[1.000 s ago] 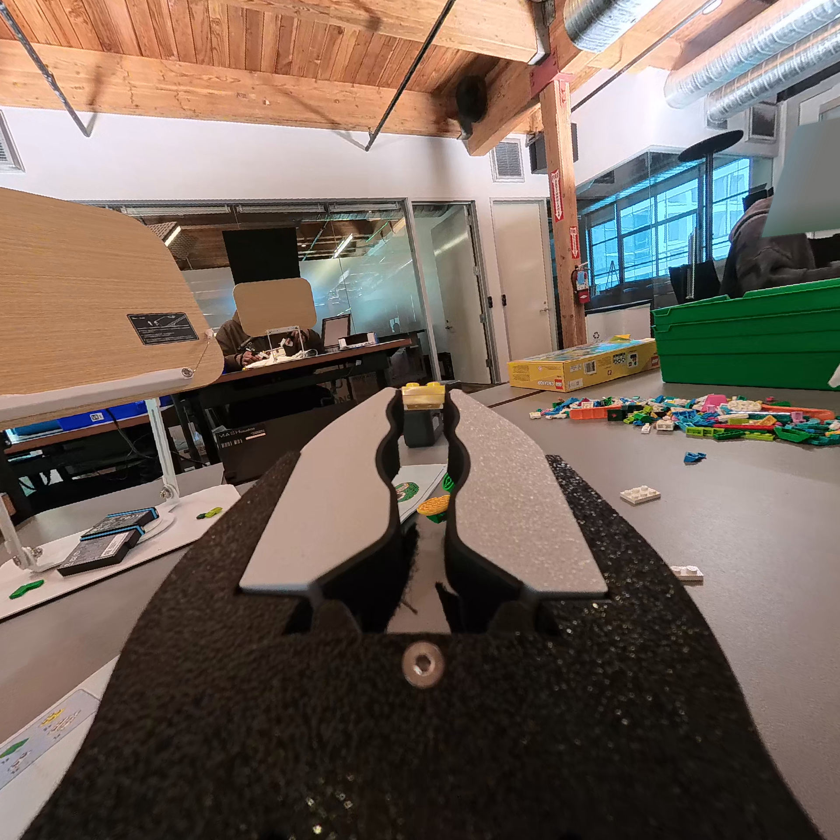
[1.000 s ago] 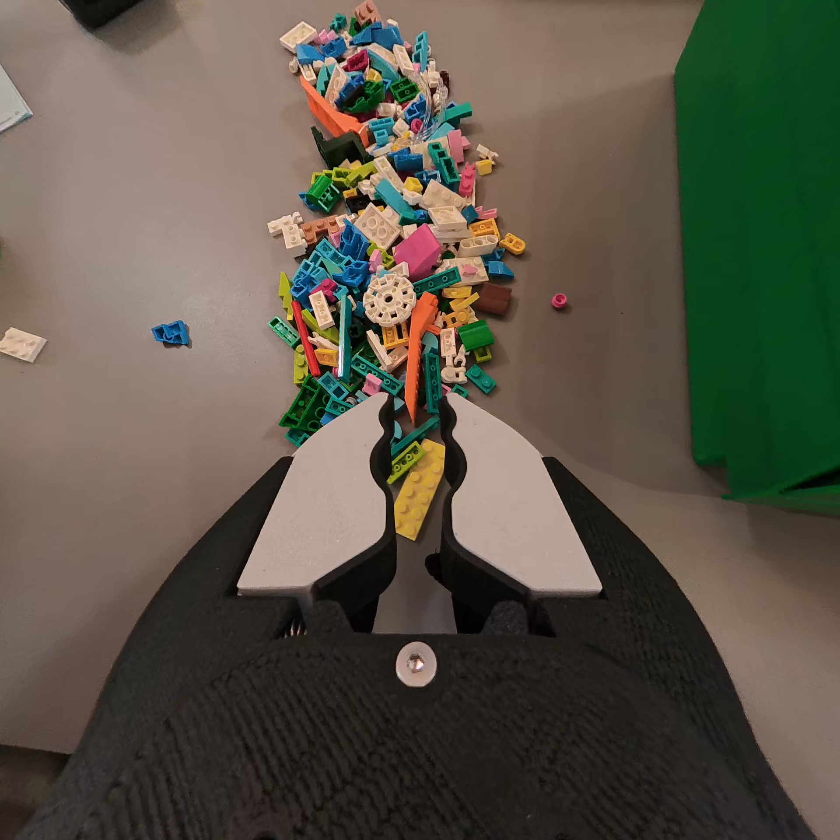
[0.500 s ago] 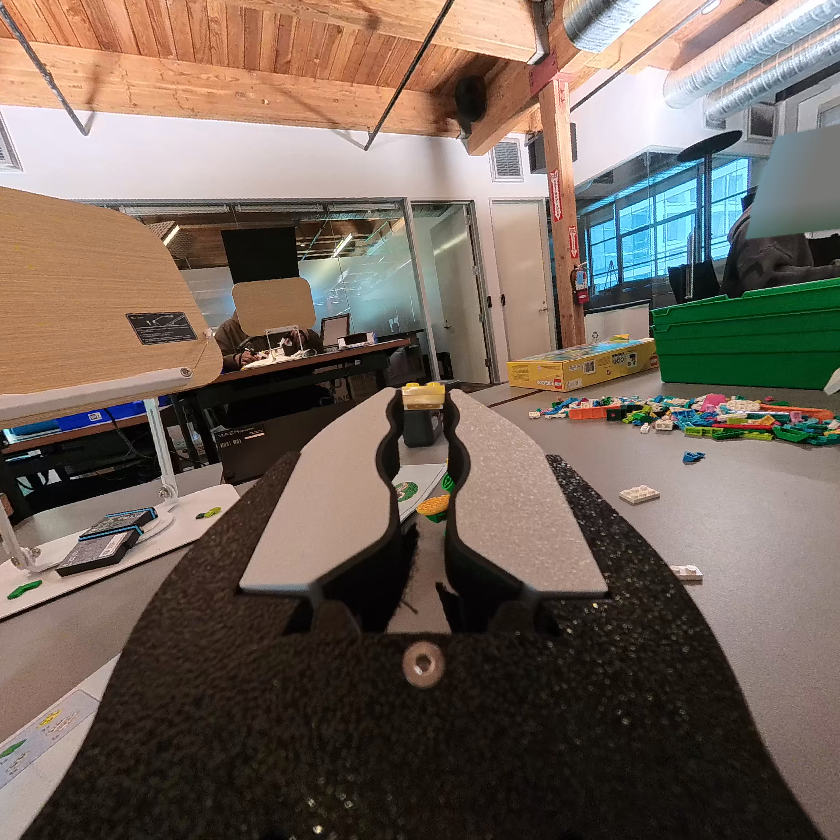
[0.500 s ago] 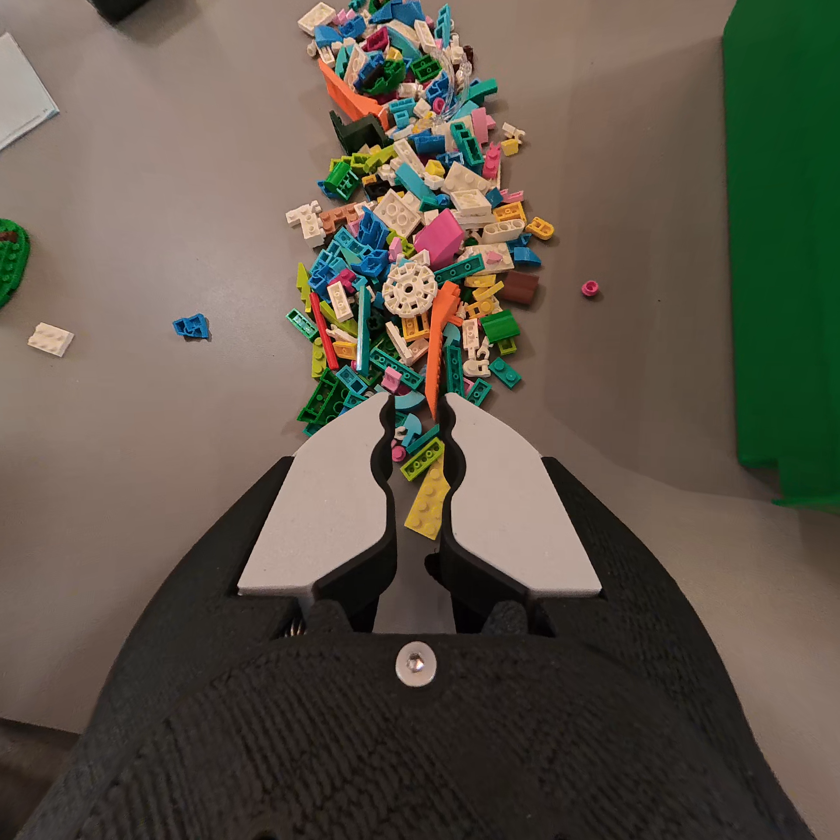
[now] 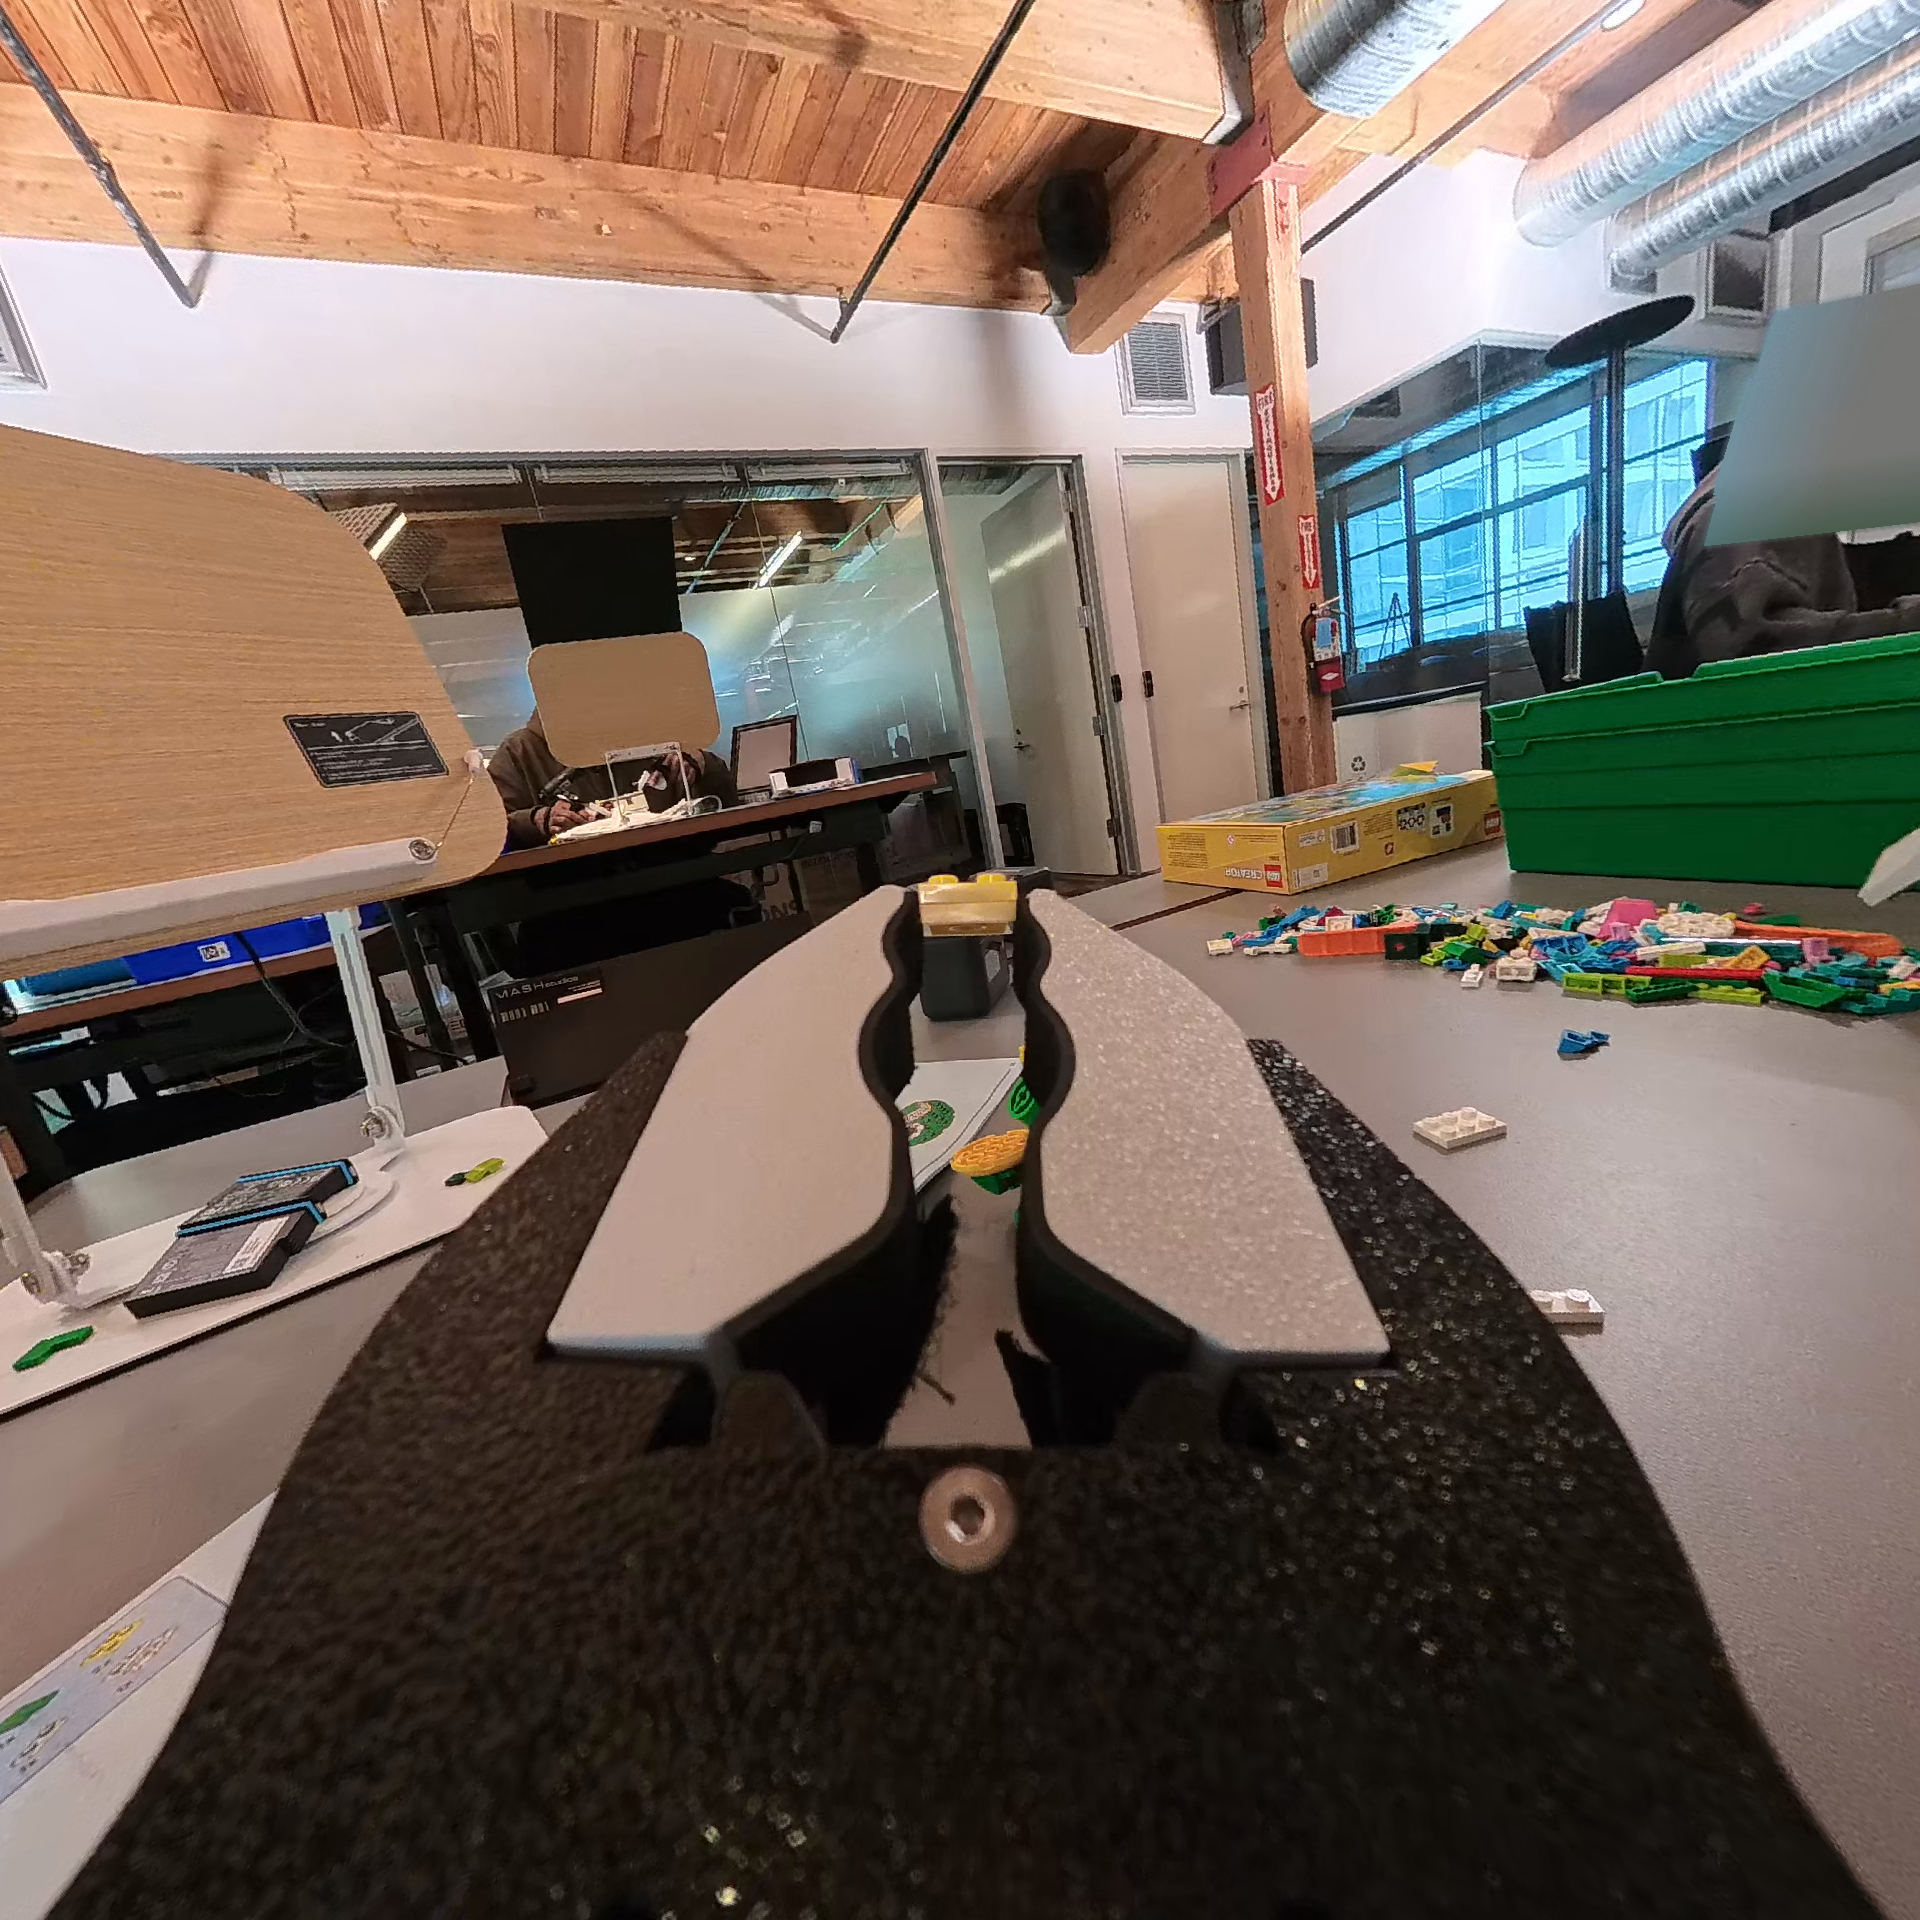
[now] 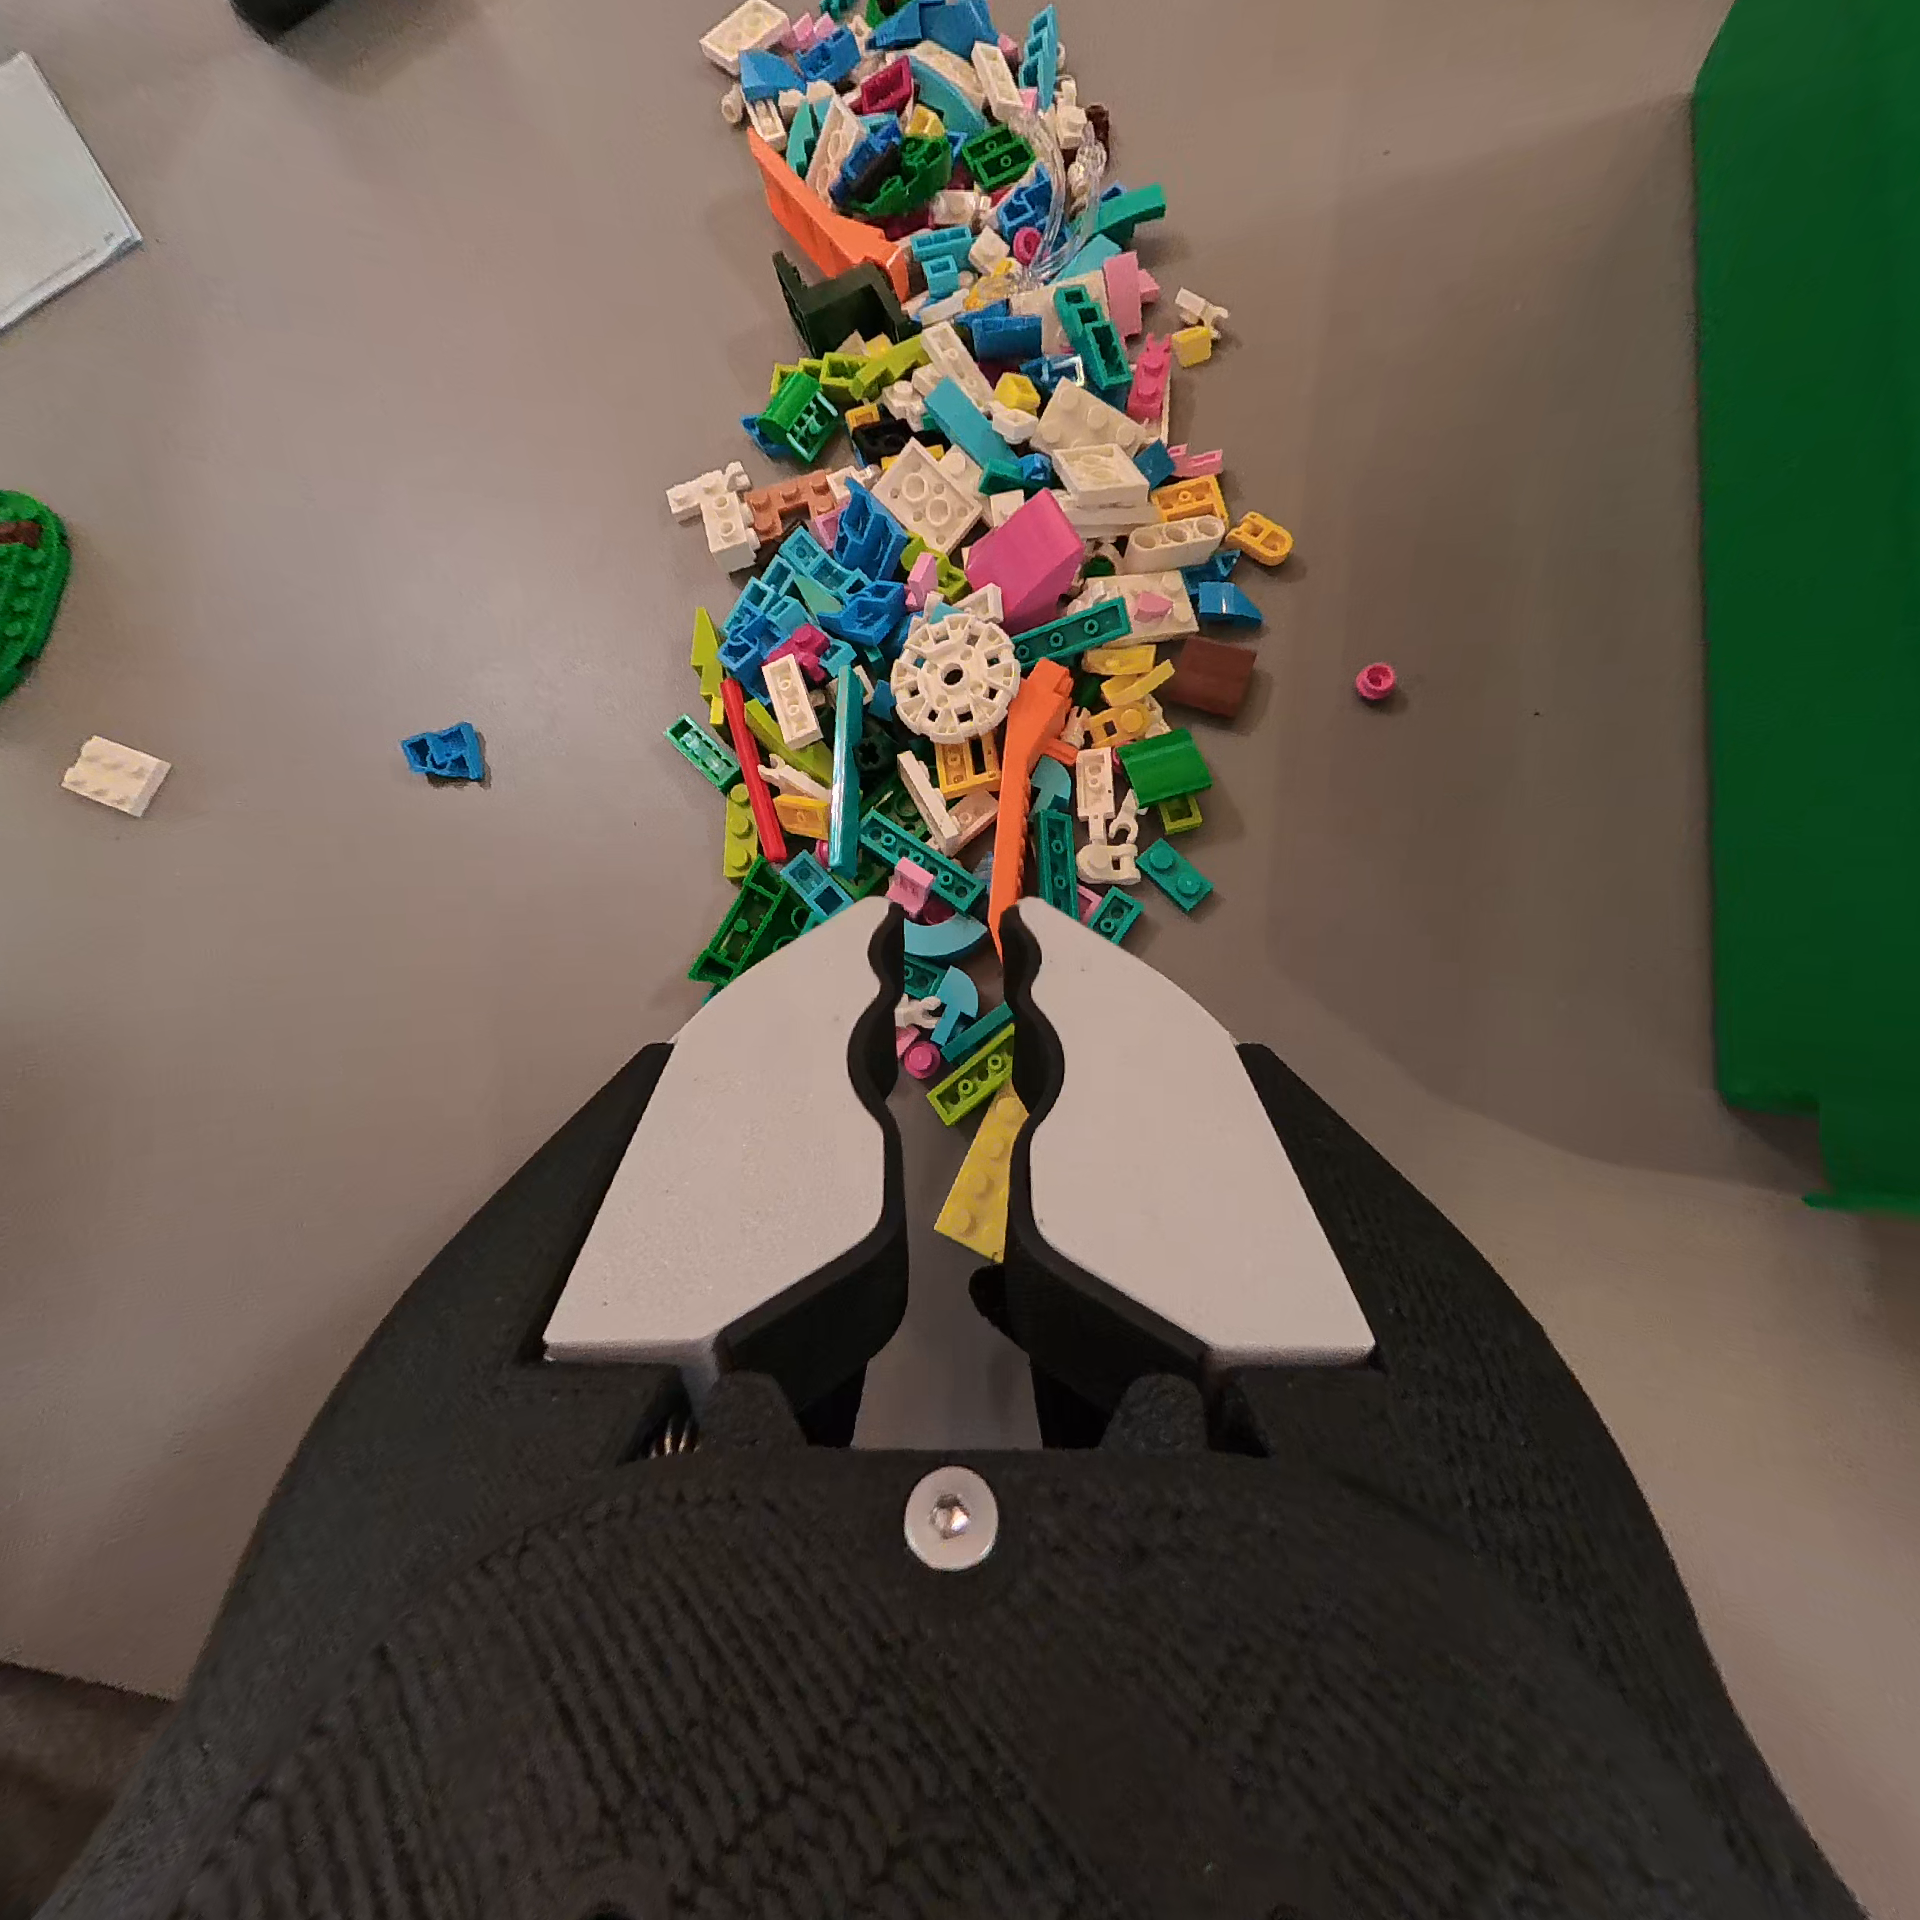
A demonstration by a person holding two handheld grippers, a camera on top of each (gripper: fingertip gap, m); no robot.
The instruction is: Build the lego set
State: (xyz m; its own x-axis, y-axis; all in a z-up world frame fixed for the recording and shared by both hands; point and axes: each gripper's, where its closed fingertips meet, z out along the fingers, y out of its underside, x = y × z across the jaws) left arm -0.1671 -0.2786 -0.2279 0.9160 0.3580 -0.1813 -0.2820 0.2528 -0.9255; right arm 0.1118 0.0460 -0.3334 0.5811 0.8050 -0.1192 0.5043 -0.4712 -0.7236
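Note:
My left gripper (image 5: 966, 909) is shut on a small yellow brick (image 5: 966, 902) held at the fingertips, level above the grey table (image 5: 1558, 1455). Through the gap below it I see a yellow round piece (image 5: 987, 1148) and part of a booklet (image 5: 951, 1101). My right gripper (image 6: 951, 920) points down over the near end of the loose Lego pile (image 6: 966, 499). Its jaws stand narrowly apart with nothing between them. A yellow wedge plate (image 6: 982, 1179) and a lime plate (image 6: 971, 1081) lie on the table under the gap. The pile also shows in the left wrist view (image 5: 1621, 951).
Green bins (image 5: 1704, 769) (image 6: 1818, 520) stand right of the pile, with a yellow box (image 5: 1330, 831) behind. A white plate (image 6: 114, 774), a blue piece (image 6: 445, 750) and a pink stud (image 6: 1375, 681) lie apart. A green build (image 6: 26, 592) sits at the left edge. A wooden stand (image 5: 208, 665) is at the left. The left gripper's tips are roughly 45 cm from the right gripper's. The lime plate (image 6: 971, 1081) is about 4 cm from my right fingertips and 45 cm from my left.
My right gripper has shifted left over the pile, so the bin slid right in view and the green build came into view. The left gripper holds still.

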